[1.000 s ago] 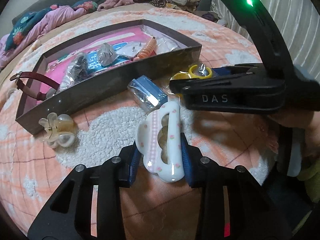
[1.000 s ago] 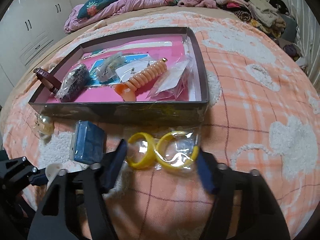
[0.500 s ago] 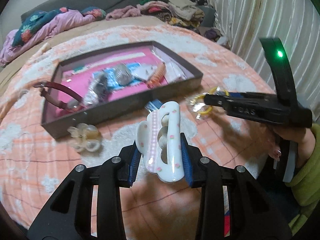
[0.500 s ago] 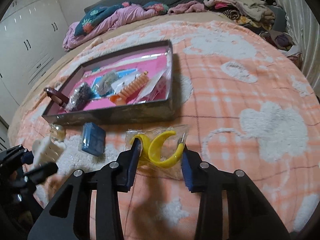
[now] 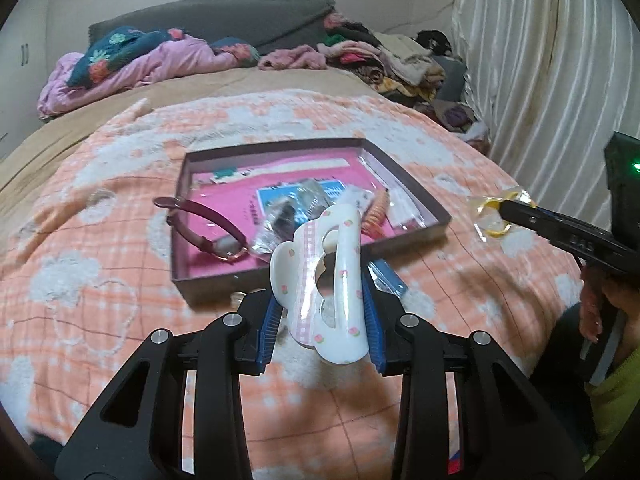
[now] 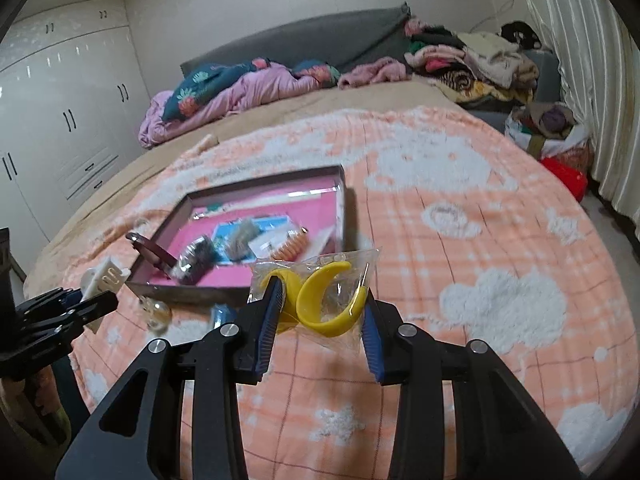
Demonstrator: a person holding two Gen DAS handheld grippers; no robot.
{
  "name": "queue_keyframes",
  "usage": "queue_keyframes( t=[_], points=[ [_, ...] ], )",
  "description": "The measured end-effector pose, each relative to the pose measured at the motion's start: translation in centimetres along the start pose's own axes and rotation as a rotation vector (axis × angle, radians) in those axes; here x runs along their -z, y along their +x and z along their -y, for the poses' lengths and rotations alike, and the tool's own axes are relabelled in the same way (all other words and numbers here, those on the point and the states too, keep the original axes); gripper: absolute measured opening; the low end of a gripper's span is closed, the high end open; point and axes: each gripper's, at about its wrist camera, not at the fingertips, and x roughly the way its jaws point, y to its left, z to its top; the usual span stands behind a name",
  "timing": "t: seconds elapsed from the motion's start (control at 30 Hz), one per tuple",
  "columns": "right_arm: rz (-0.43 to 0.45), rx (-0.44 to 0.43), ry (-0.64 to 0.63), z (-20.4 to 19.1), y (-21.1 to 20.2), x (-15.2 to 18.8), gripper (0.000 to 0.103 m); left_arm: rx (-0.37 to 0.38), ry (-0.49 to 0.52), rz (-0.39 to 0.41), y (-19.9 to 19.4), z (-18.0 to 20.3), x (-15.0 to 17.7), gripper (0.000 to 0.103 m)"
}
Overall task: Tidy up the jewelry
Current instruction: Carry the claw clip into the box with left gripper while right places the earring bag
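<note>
My left gripper [image 5: 322,320] is shut on a white hair claw clip [image 5: 320,280] with pink dots, held above the bed in front of the box. My right gripper [image 6: 320,320] is shut on a clear bag of yellow hoop earrings [image 6: 328,300], also lifted above the blanket; it shows at the right of the left wrist view [image 5: 492,216]. The dark box with a pink floor [image 5: 304,152] holds a maroon-strapped watch [image 5: 208,232], an orange spiral hair tie [image 6: 290,246] and several small bags.
A small blue bag [image 5: 390,278] and a pearl-like clip [image 6: 158,312] lie on the orange checked blanket [image 6: 460,280] in front of the box. Piled clothes [image 6: 472,60] and bedding [image 6: 240,88] sit at the bed's head. Curtains [image 5: 560,80] hang at the right.
Both grippers have risen well above the blanket with their items. The right gripper closed on the earring bag and lifted it; the box now appears farther below.
</note>
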Motion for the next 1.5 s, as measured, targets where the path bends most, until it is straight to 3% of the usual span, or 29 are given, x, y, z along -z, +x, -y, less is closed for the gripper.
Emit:
queue_keyframes(
  t=[0.47,0.83,1.5],
  points=[
    [0.052,-0.043,-0.069,-3.1,-0.1,-2.0,0.035,-0.009,-0.063,0.051,-0.3,-1.9,-2.2,0.028],
    [0.092,-0.05,-0.095,-4.3,0.6,-4.3,0.035,-0.021,-0.047,0.072,1.1,-2.2,-4.5,0.028],
    [0.146,-0.028,-0.081,-4.1,2.1,-8.1,0.035,0.033,-0.019,0.075,4.4,-0.4,-8.2,0.028]
  ],
)
